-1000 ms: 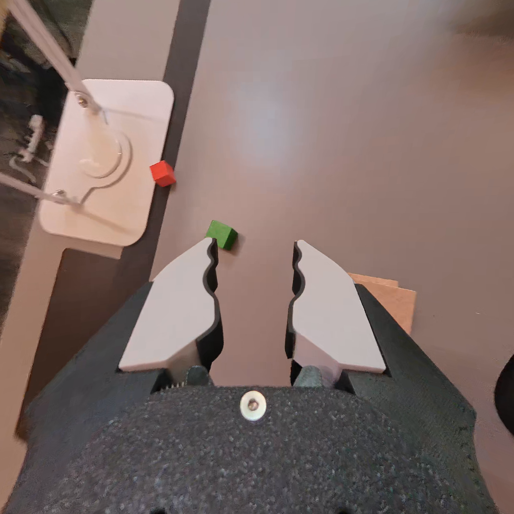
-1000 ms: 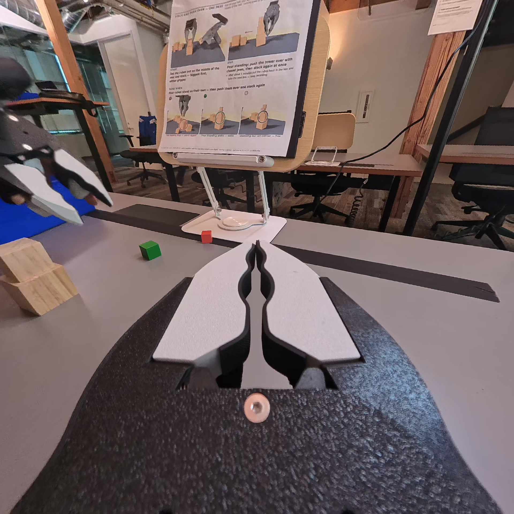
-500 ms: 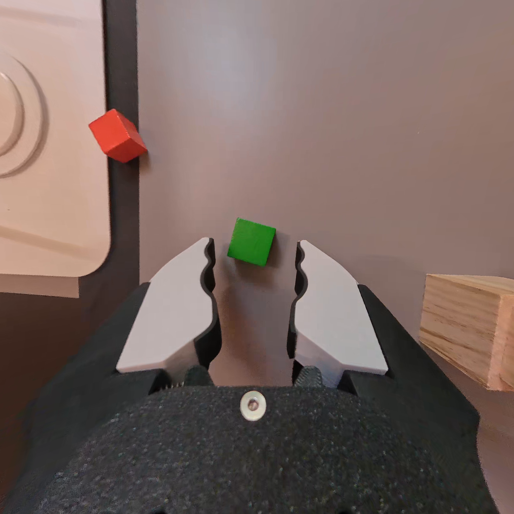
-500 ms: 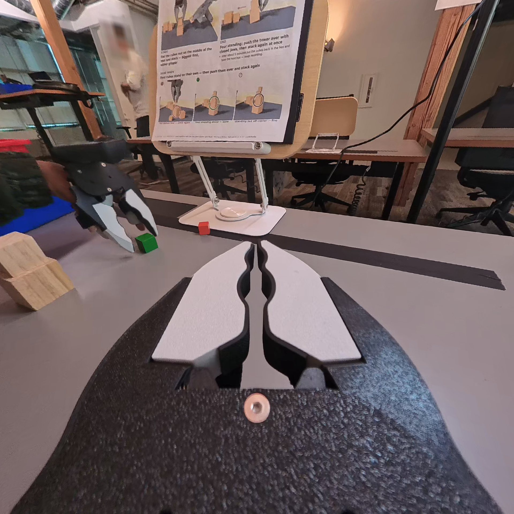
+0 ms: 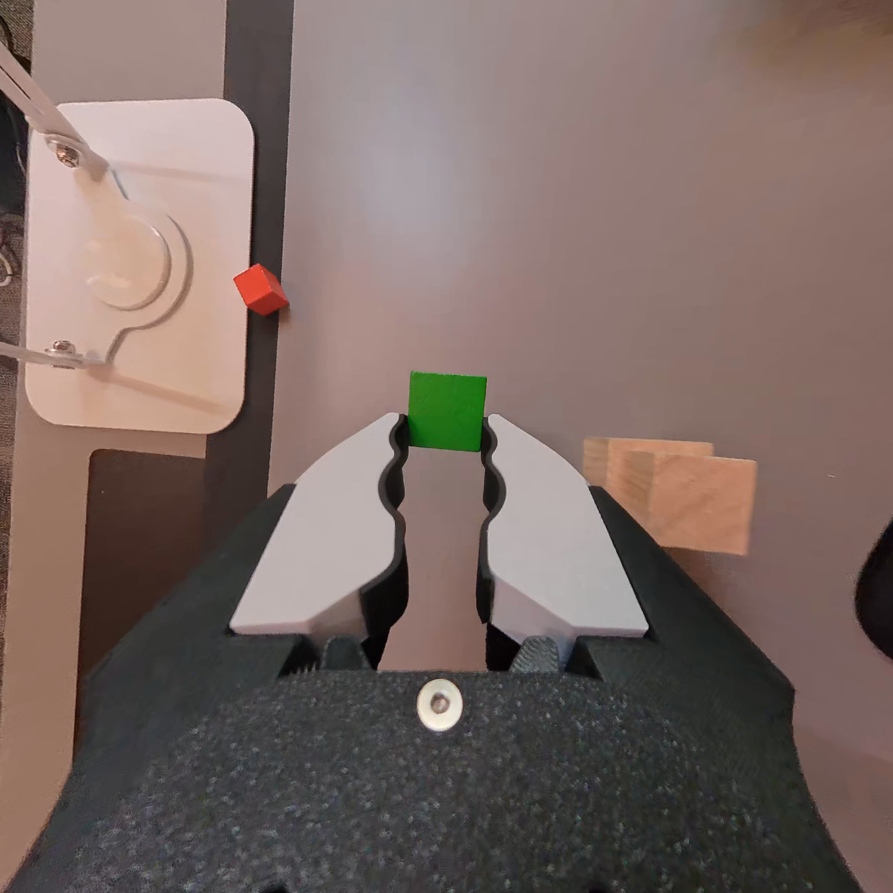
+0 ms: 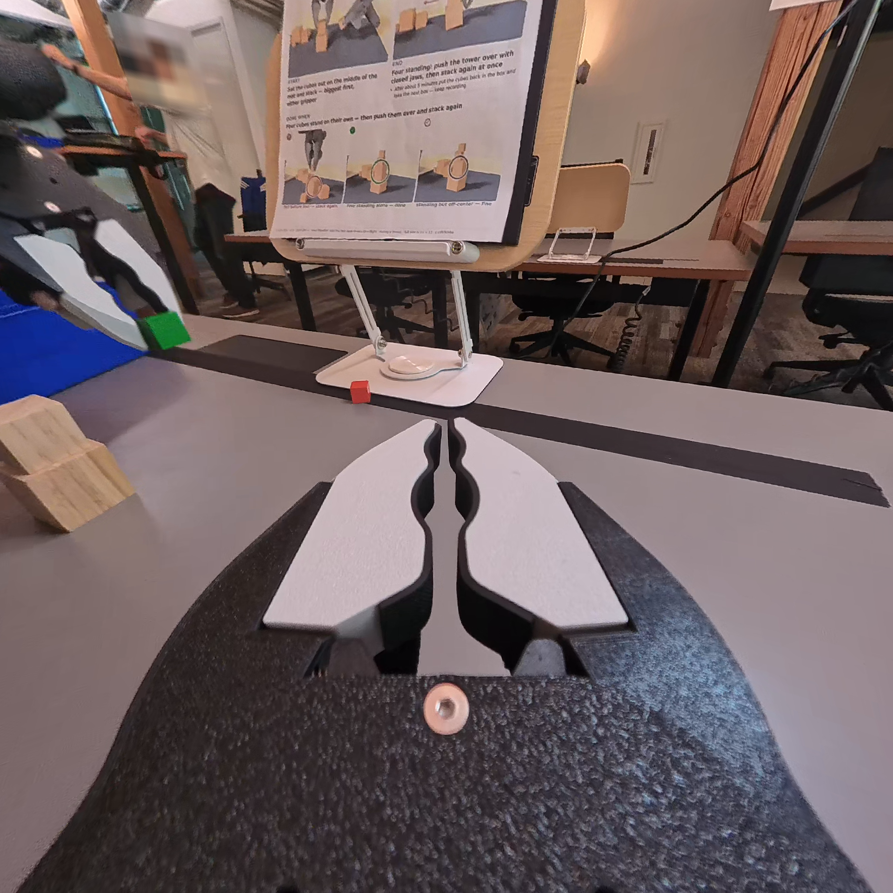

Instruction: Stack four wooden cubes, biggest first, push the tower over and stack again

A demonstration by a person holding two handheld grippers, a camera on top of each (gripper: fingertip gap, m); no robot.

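Note:
My left gripper point(image 5: 445, 430) is shut on a small green cube point(image 5: 446, 410), gripped at the fingertips and lifted off the grey table point(image 5: 604, 203). The right wrist view shows the same gripper point(image 6: 140, 333) at the far left holding the green cube point(image 6: 163, 330) in the air. A small red cube point(image 5: 260, 290) lies on the dark strip by the white stand base point(image 5: 140, 261); it also shows in the right wrist view point(image 6: 360, 391). Two stacked wooden blocks point(image 5: 696, 497) stand to the right of my left gripper. My right gripper point(image 6: 444, 425) is shut and empty, low over the table.
A white stand base point(image 6: 410, 374) carries a board with an instruction sheet point(image 6: 406, 121) at the table's far edge. The wooden blocks point(image 6: 53, 464) sit at the left in the right wrist view. A dark tape strip point(image 6: 676, 454) crosses the table. Office chairs and desks stand behind. There is about 30 centimetres between the tips of the two grippers.
My left gripper moved over the green cube, closed its fingers on it and lifted it off the table. My right gripper stayed shut and nearly still.

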